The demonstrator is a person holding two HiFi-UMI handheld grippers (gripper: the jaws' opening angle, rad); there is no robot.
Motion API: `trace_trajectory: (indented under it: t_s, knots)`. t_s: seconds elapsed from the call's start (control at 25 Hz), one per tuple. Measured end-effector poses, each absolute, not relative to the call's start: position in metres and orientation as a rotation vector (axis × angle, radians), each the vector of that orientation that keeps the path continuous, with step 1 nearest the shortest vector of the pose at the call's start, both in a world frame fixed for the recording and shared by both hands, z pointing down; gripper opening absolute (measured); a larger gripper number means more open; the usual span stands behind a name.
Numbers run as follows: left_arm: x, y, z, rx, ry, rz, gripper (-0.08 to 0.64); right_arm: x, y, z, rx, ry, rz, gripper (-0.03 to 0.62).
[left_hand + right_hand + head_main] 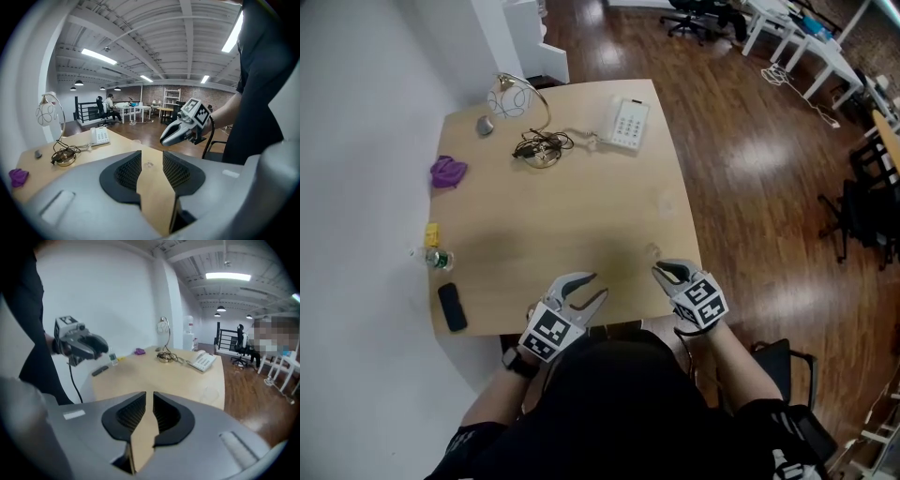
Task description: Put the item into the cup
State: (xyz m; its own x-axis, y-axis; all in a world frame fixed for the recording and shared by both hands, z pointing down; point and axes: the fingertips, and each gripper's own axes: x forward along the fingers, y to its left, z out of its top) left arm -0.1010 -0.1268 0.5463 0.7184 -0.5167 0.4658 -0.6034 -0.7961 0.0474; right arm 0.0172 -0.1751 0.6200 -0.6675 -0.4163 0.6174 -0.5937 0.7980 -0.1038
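In the head view my left gripper stands open above the table's near edge, with nothing between its fingers. Beside it, my right gripper is open by a narrow gap and also holds nothing. Just beyond the right gripper's tips there seems to be a faint clear cup on the wooden table; it is hard to make out. Loose items lie far left: a purple piece, a small yellow piece and a little bottle. The left gripper view shows the right gripper ahead.
A desk lamp, a tangle of cable, a white telephone and a grey mouse-like object sit at the far end. A black handset lies near the left front corner. A wall runs along the left; wooden floor lies to the right.
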Motion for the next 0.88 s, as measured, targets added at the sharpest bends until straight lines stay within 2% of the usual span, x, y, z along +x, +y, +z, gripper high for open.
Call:
trace_trajectory:
  t_s: [0.24, 0.64, 0.76, 0.88]
  knots:
    - [-0.087, -0.136, 0.557, 2.698, -0.887, 0.677, 0.137, 0.045, -0.215, 0.707, 0.654, -2.142, 0.283, 0.075]
    - [-0.078, -0.147, 0.568, 2.651, -0.904, 0.728, 0.137, 0.052, -0.238, 0.777, 0.562, -1.997, 0.319, 0.084]
    - [-0.078, -0.150, 0.569, 2.641, -0.917, 0.729, 0.137, 0.054, -0.240, 0.786, 0.559, -1.975, 0.324, 0.068]
    - [-0.078, -0.152, 0.569, 2.634, -0.926, 0.733, 0.137, 0.056, -0.240, 0.788, 0.563, -1.988, 0.327, 0.022]
